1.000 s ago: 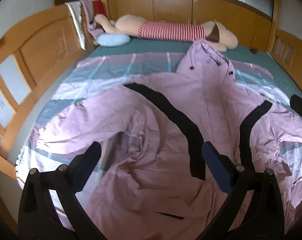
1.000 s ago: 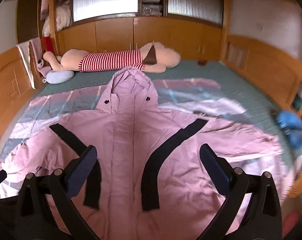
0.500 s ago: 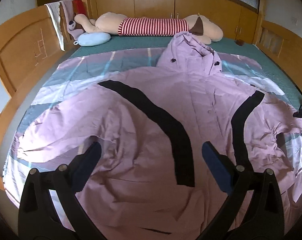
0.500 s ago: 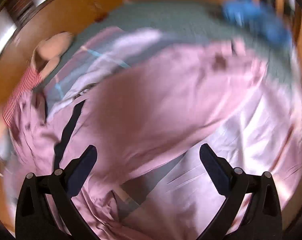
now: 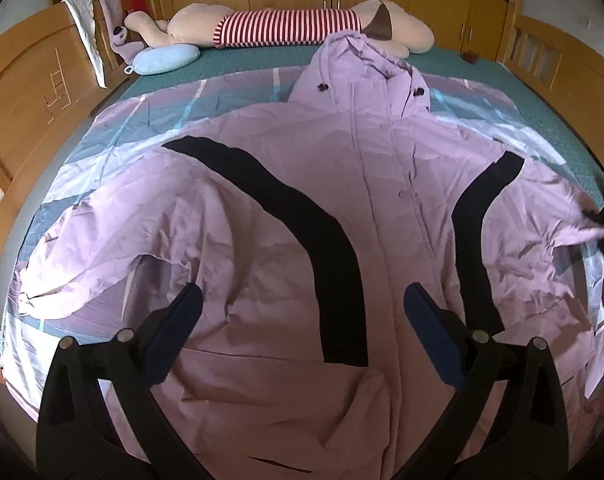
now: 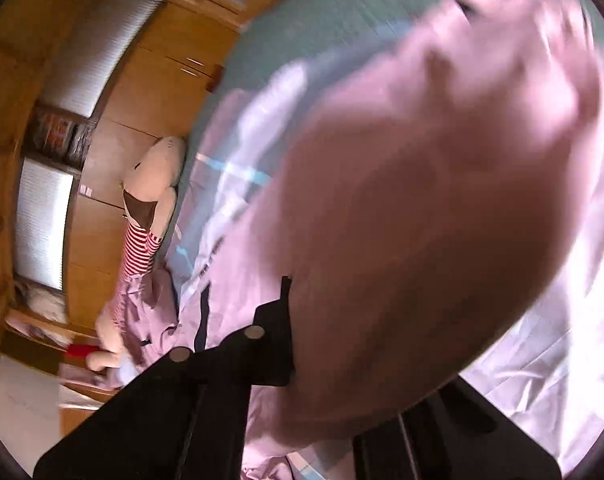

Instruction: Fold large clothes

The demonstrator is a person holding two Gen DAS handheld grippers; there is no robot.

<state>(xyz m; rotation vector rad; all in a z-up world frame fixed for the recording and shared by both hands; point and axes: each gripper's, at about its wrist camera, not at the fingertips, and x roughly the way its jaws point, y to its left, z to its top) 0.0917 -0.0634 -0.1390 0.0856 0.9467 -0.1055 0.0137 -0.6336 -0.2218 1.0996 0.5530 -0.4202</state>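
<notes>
On the striped bedsheet, the lilac hooded jacket with black stripes lies spread; the left claw hovers over it agape, while the right claw pinches its sleeve

Left wrist view is pretty sharp and evenly lit, soft daylight, with only faint shadows in the creases of the pink jacket. Usual fisheye bending though: the wooden bed frame left of the jacket curves hard, and the corners go black. Right wrist view is rough: the jacket sleeve fills it as a smeary out-of-focus blob. The frosted windows far left of the sleeve glow bright, and the sheet just right of it blows out white.
</notes>
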